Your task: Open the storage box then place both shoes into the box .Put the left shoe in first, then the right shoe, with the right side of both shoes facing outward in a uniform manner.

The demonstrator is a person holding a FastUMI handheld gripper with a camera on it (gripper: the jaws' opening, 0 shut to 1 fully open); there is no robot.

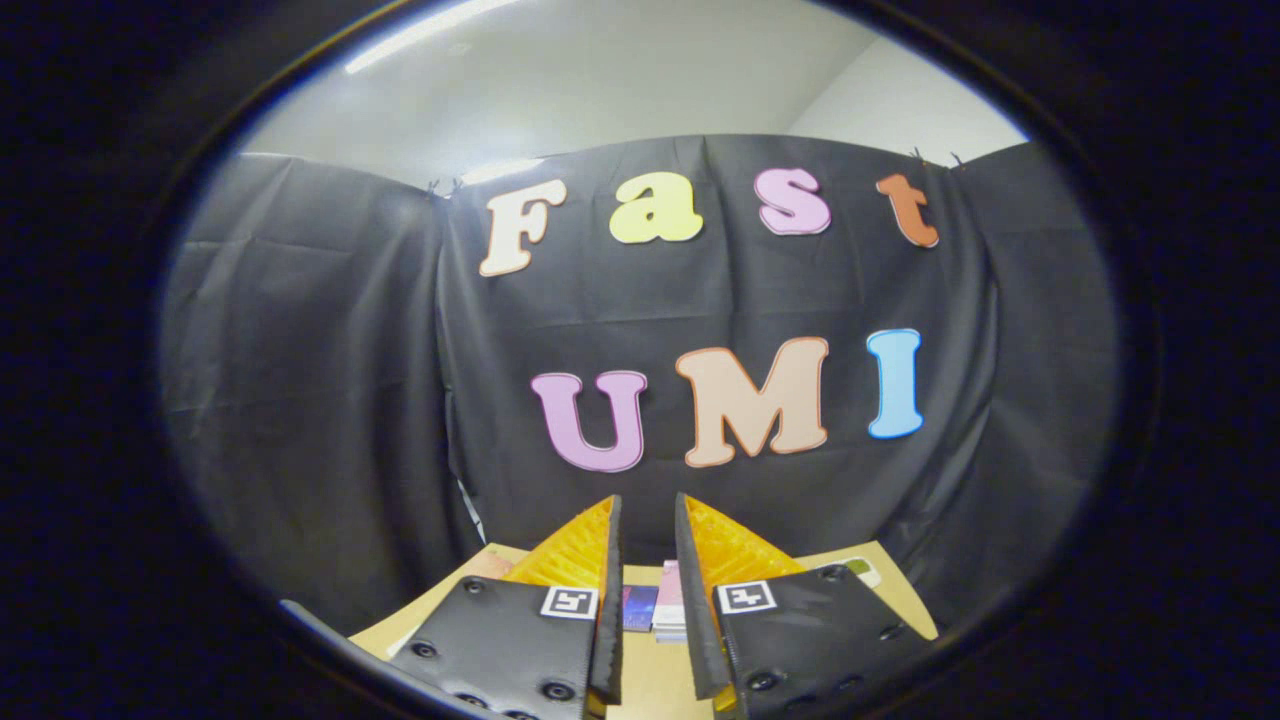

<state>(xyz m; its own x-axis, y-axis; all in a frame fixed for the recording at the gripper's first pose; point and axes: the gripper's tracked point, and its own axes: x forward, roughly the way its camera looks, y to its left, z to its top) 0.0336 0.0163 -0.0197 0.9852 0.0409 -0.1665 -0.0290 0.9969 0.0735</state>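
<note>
My gripper (647, 505) is held high and level above a tan table (655, 680), facing the booth's black cloth wall. Its two fingers stand nearly together with only a narrow slot between them and nothing held in it. Through that slot, beyond the fingers, a small blue-purple thing (638, 606) and a pink-and-white stacked thing (668, 605) lie on the table. Both are too small and too hidden to identify.
The table's far edge meets the black cloth wall (330, 400). A small white-and-green object (862, 570) lies at the far right corner. A pale pinkish patch (488, 566) shows at the far left, just outside the left finger.
</note>
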